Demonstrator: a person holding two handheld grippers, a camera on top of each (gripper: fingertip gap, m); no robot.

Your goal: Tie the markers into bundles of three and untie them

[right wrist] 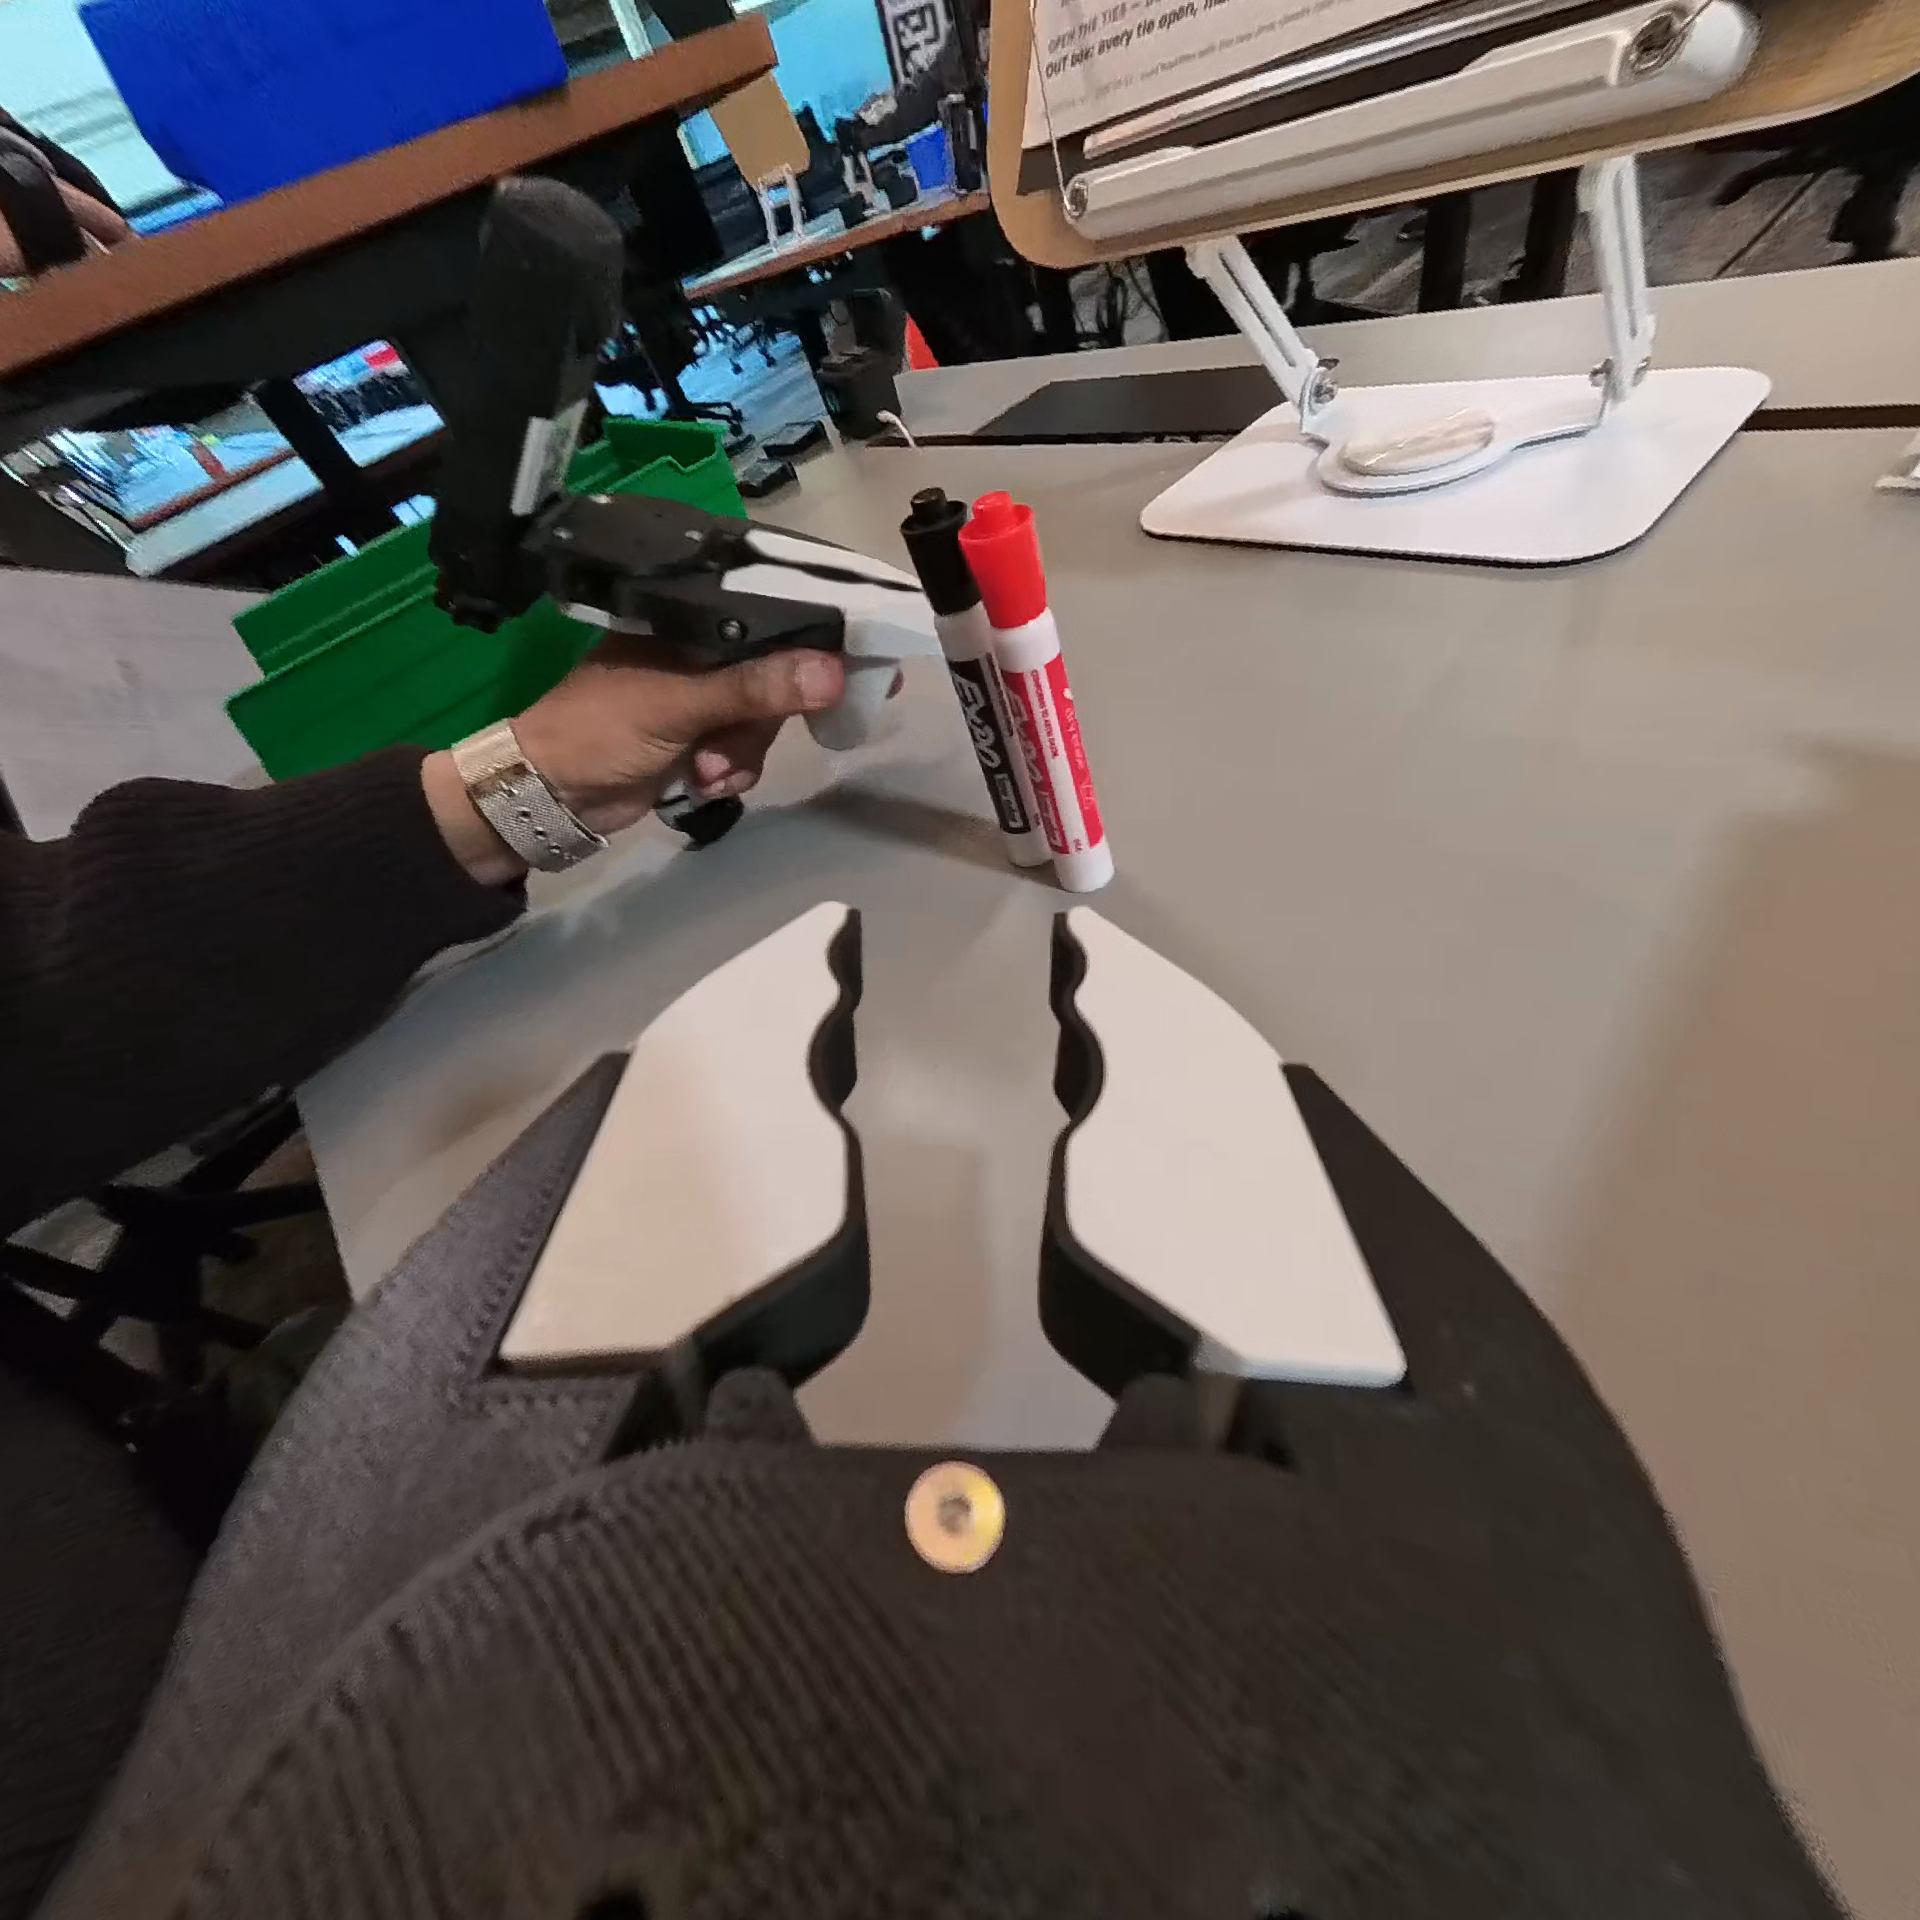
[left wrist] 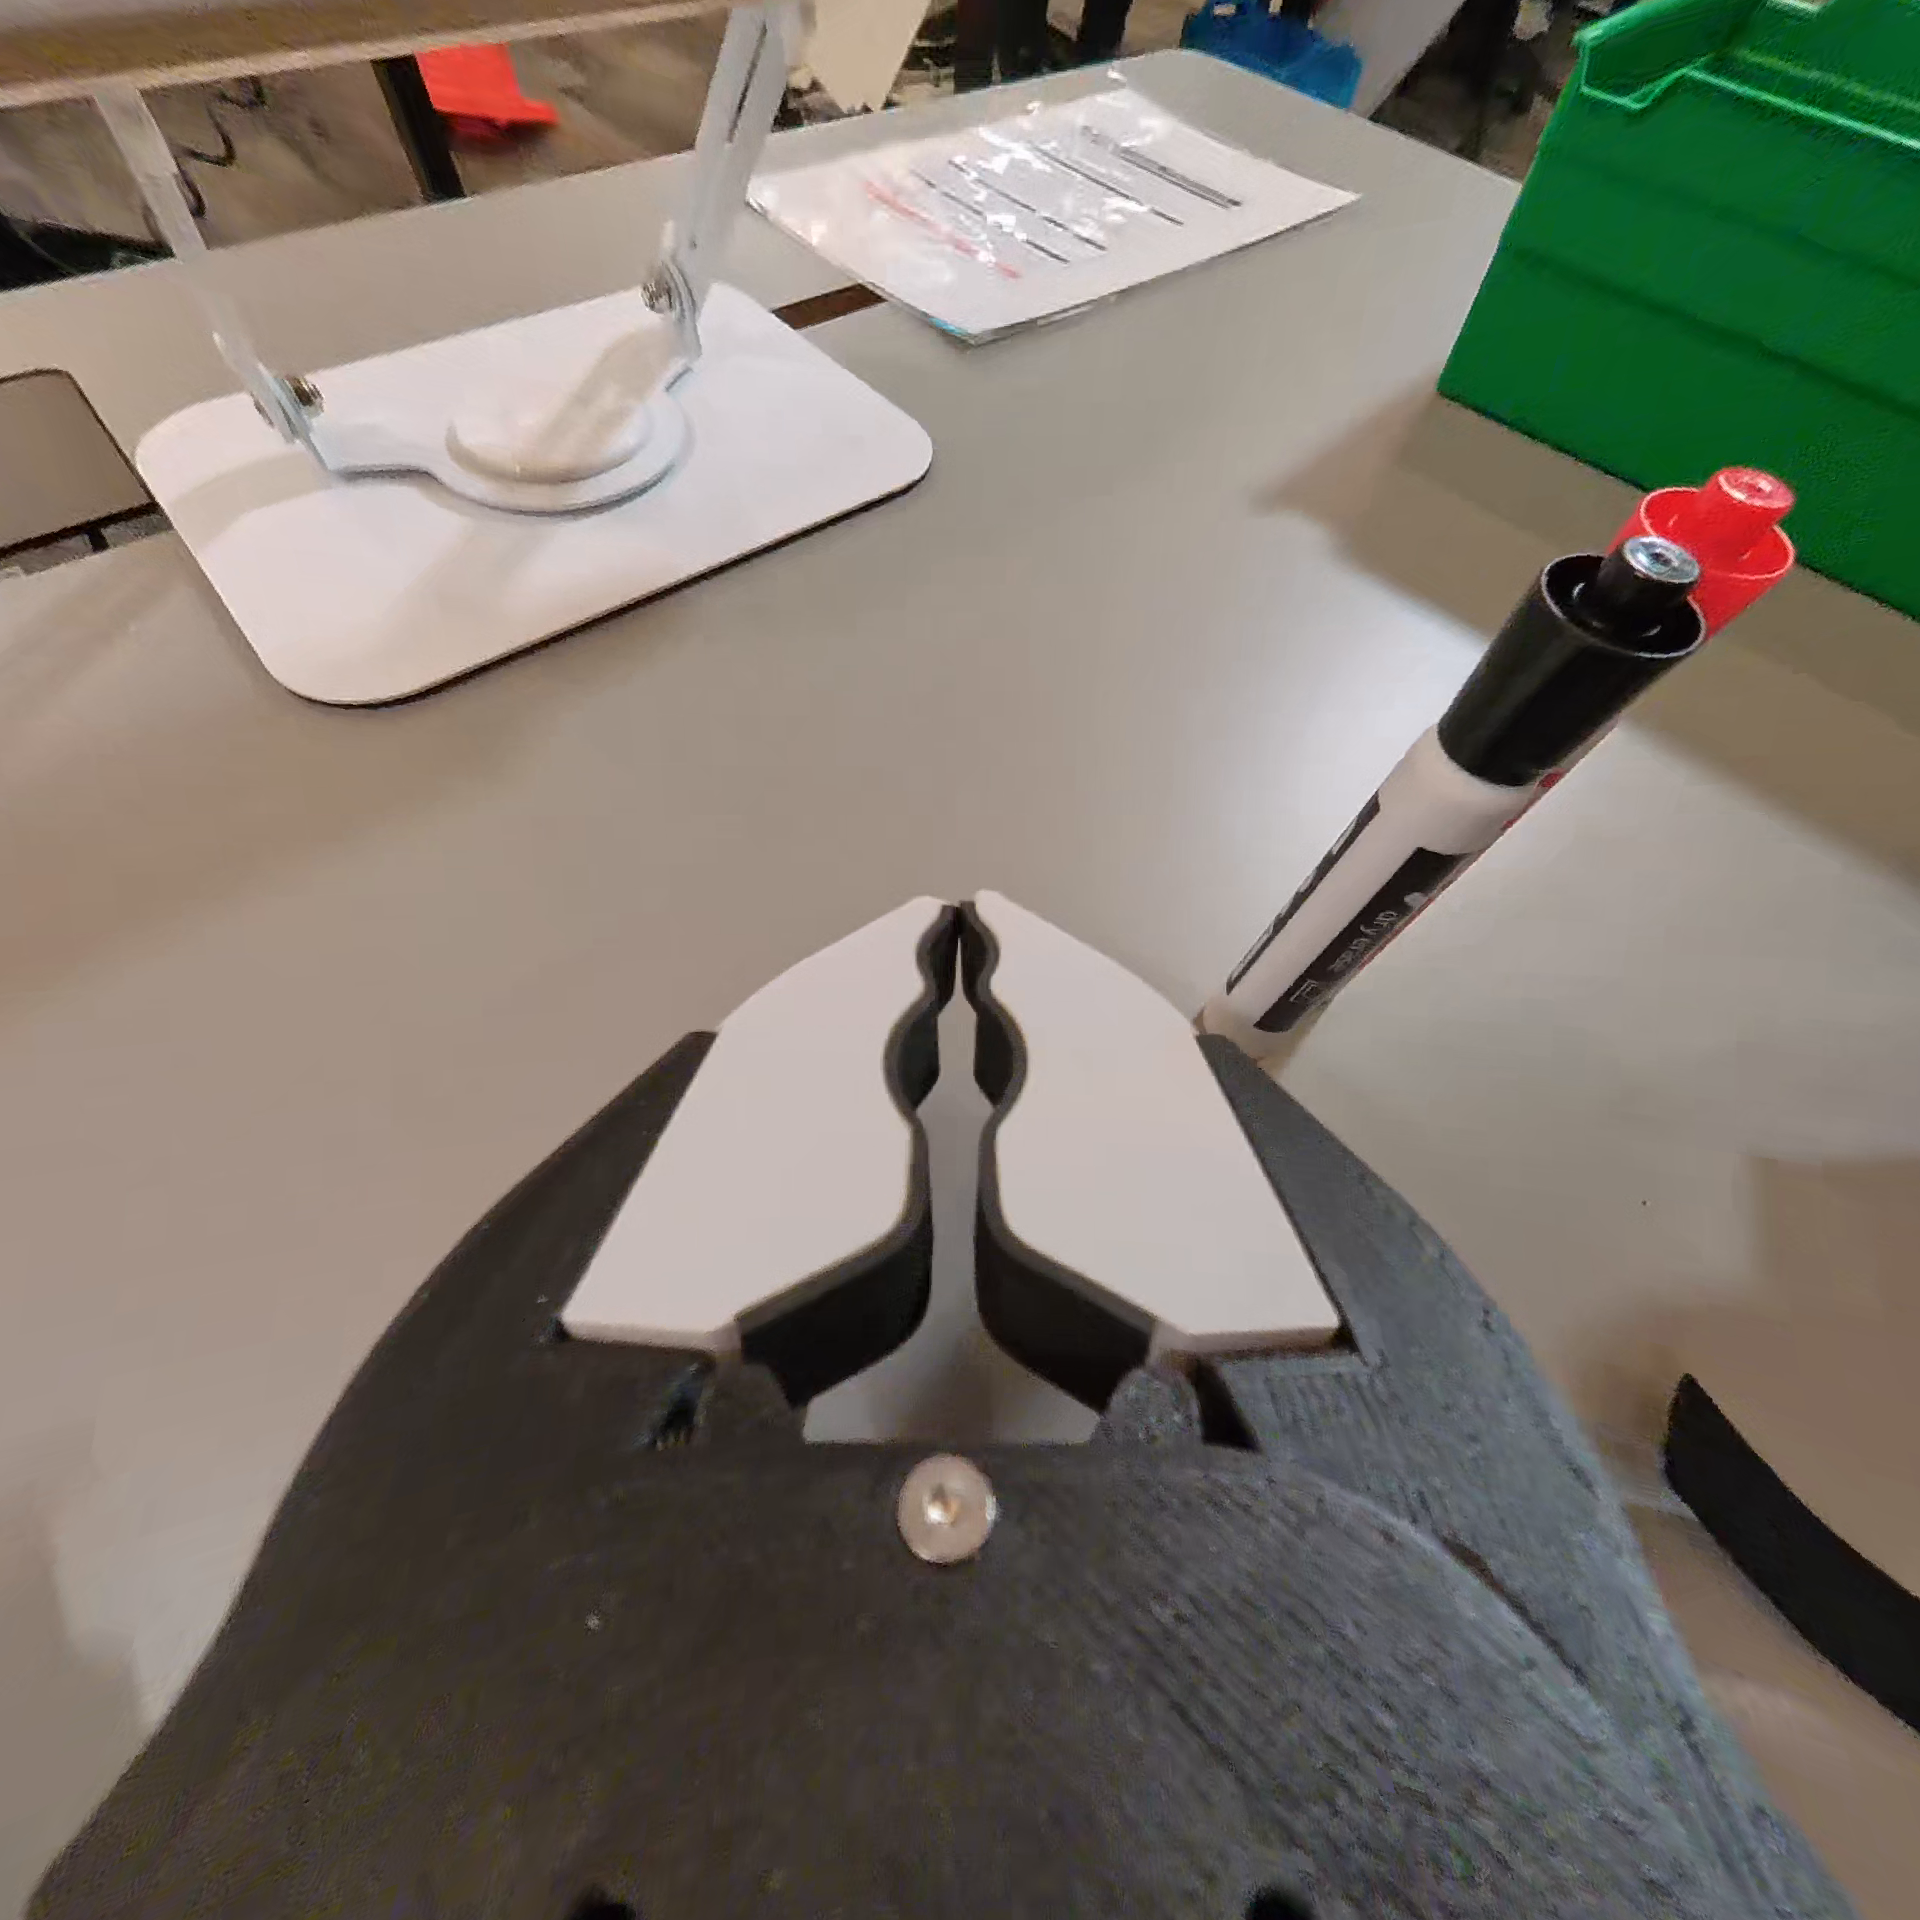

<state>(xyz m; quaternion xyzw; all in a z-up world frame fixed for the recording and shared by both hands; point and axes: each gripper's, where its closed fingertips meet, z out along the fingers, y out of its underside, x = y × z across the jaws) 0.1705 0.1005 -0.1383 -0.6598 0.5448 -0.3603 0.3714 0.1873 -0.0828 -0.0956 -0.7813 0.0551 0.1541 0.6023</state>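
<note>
A black-capped marker (right wrist: 971,675) and a red-capped marker (right wrist: 1039,686) stand upright side by side on the grey table (right wrist: 1455,935), leaning slightly. In the left wrist view the black marker (left wrist: 1455,810) rises just right of my fingers, with the red marker (left wrist: 1745,540) behind it. My left gripper (left wrist: 964,912) is shut with nothing between its tips. In the right wrist view, the left gripper (right wrist: 914,608) is held by a hand and its tip sits beside the black marker's cap; I cannot tell whether they touch. My right gripper (right wrist: 956,925) is open and empty, just short of the markers.
A green bin (left wrist: 1714,260) stands beyond the markers. A white stand base (left wrist: 540,488) carries a board, with a sheet in a plastic sleeve (left wrist: 1049,208) beside it. A black strap (left wrist: 1787,1538) lies by the left gripper. The person's sleeved arm (right wrist: 208,935) crosses the table edge. There is about 20 centimeters between the tips of the two grippers. The left gripper is farther from the black strap (left wrist: 1787,1538), some 20 centimeters, than the right, some 12 centimeters.
</note>
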